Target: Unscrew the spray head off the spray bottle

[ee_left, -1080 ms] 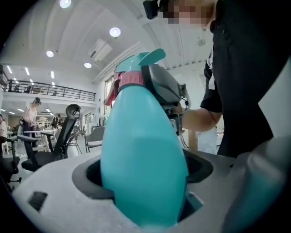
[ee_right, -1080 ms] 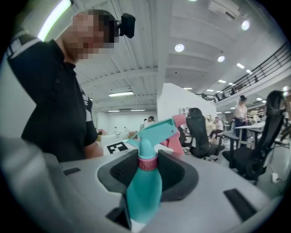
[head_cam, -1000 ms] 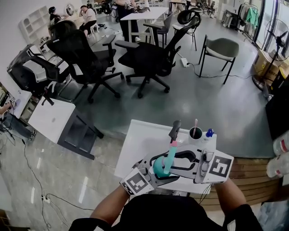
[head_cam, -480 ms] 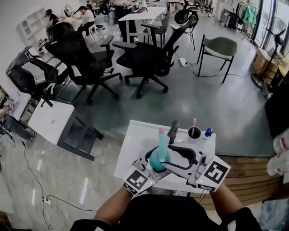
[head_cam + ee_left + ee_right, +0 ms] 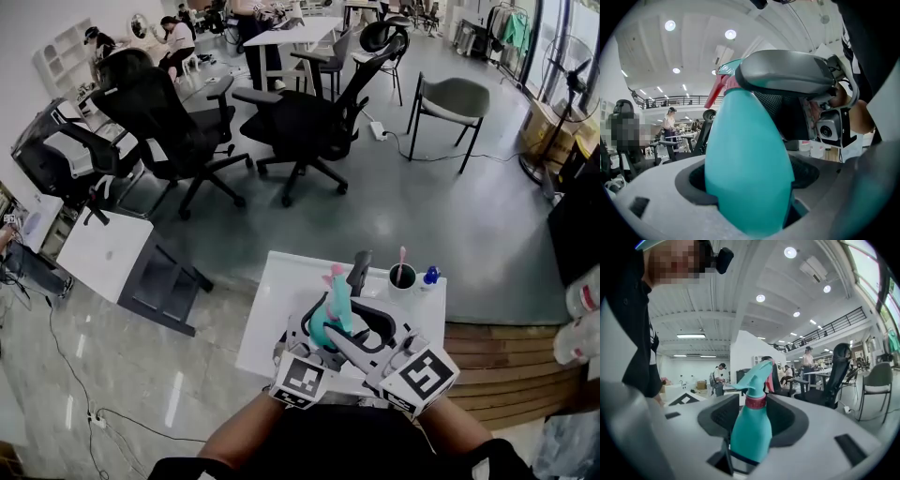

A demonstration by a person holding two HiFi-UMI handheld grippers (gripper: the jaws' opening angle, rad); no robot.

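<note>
Clamping the spray bottle [image 5: 750, 159] round its teal body, your left gripper [image 5: 315, 337] is holding it roughly upright over the desk's [image 5: 272, 309] near edge. Your right gripper [image 5: 752, 427] is pointing level at it from the right, across the bottle's long axis. Its jaws have just been closing with the bottle between them, but they are standing apart, with gaps showing either side of the red collar [image 5: 755, 401]. The spray head [image 5: 754, 373] is sitting just above that collar. Judging by this, your right hand is the one placed for the twist. A cup [image 5: 404, 277] is standing at the far right corner, well apart.
</note>
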